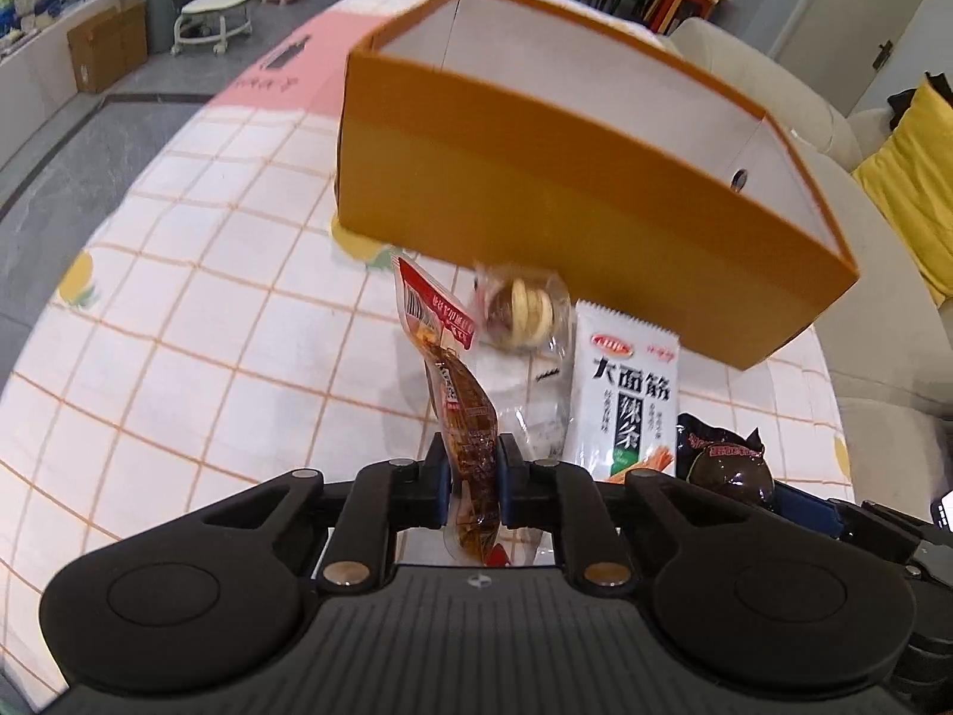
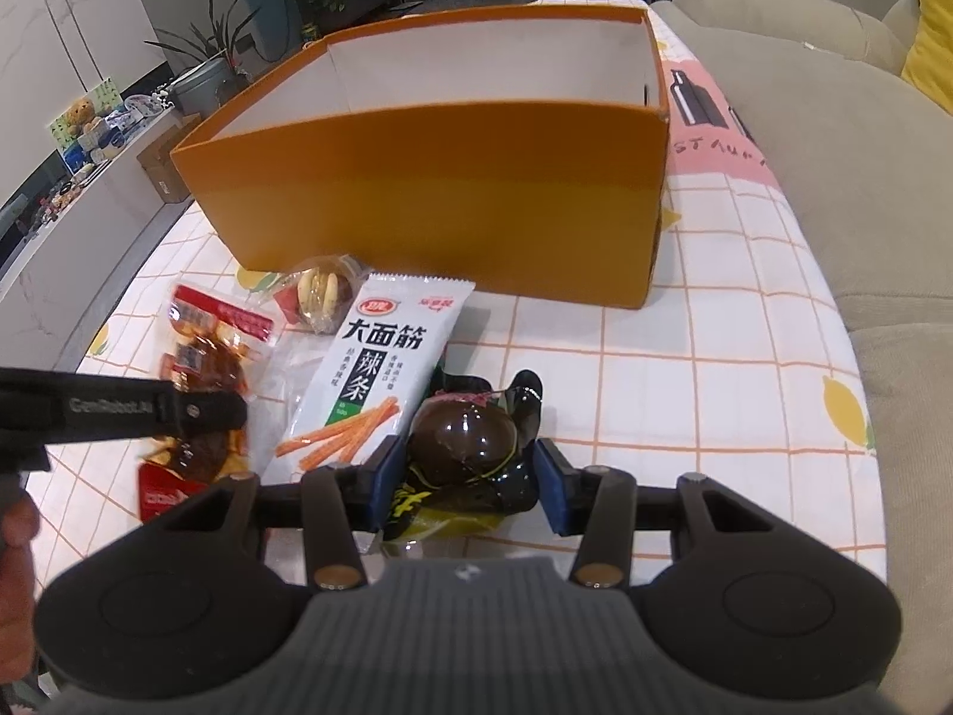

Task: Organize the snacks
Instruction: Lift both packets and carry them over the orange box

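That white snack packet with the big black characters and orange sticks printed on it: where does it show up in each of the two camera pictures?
Left wrist view: the white packet lies right of centre, just right of the left gripper, in front of the orange box.
Right wrist view: the white packet lies left of centre, up and left of the right gripper.
Shared landmark: the orange box, standing behind the packet in both views.

Grey tiled floor [image 1: 71, 137], beige sofa [image 2: 834, 137] w/ yellow cushion [image 1: 911, 190], white stool [image 1: 214, 15], potted plant [image 2: 208, 59].
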Demonstrator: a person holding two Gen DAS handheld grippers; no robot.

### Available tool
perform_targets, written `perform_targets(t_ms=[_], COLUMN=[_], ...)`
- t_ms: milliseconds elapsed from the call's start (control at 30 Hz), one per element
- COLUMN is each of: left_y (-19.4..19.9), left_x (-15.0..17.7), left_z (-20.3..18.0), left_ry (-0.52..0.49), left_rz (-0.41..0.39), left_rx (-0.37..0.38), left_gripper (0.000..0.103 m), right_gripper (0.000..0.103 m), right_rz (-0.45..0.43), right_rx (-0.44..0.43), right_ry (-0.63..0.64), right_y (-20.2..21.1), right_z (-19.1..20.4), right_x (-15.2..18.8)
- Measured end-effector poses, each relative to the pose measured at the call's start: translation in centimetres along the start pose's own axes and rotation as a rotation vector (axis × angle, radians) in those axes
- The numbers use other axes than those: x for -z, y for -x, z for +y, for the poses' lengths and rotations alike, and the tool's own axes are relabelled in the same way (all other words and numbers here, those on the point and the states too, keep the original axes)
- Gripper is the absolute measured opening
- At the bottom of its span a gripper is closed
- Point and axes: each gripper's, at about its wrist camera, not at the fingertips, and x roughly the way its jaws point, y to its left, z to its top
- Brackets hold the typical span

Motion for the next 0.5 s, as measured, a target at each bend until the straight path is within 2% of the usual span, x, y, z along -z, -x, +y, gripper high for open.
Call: perform_targets(t_ms=[500], left_y=[4.5], left_x=[-1.7], left_z=[-1.5], left_ry=[-0.055], left_rz=[-0.108], left_rx=[0.028], left_gripper=[0.016], right_gripper=[0.045], right_rz=[-0.072], right_rx=[0.002], right_ry=[0.044], right_y=[3.5], right_z=[1.2], right_x=[-1.6])
